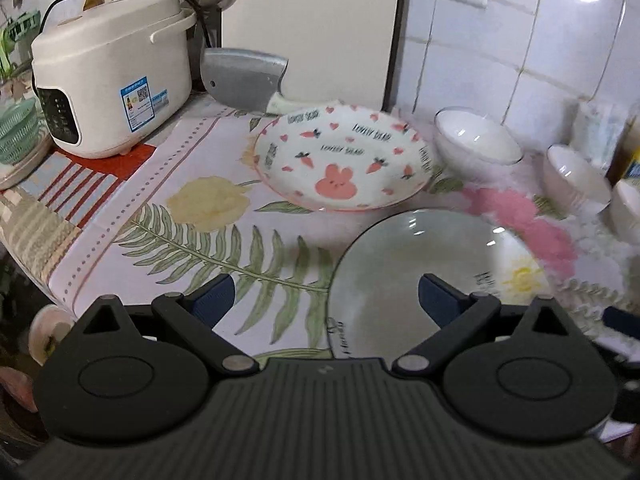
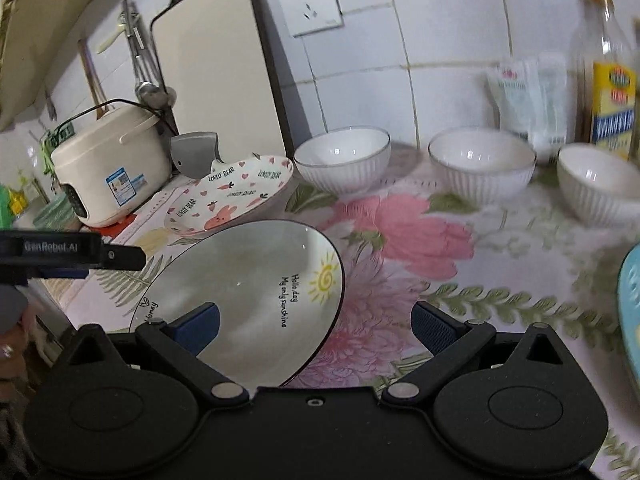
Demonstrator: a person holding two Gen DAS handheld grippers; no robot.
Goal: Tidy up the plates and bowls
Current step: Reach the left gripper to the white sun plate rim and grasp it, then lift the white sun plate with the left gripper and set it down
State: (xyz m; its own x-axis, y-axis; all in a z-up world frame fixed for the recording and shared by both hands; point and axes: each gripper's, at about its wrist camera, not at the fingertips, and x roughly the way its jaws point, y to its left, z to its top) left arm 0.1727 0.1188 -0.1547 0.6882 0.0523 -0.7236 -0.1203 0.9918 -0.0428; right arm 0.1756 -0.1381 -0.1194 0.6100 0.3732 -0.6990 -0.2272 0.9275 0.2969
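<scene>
A pale grey plate with a sun drawing [image 1: 400, 260] [image 2: 248, 272] lies flat on the flowered cloth, close in front of both grippers. My left gripper [image 1: 326, 300] is open, its right finger over the plate's near part. My right gripper [image 2: 316, 328] is open too, its left finger above the plate's near edge. Behind it sits a white plate with a pink bunny [image 1: 344, 156] [image 2: 232, 200]. Three white ribbed bowls [image 2: 344, 160] [image 2: 482, 164] [image 2: 596, 184] stand apart in a row by the tiled wall. A blue plate's edge [image 2: 632, 300] shows at far right.
A cream rice cooker [image 1: 108, 76] stands at the back left, with a cleaver [image 1: 244, 80] leaning on an upright cutting board [image 1: 316, 28]. An oil bottle [image 2: 612, 80] and packets stand behind the right bowls. The counter edge drops off at left.
</scene>
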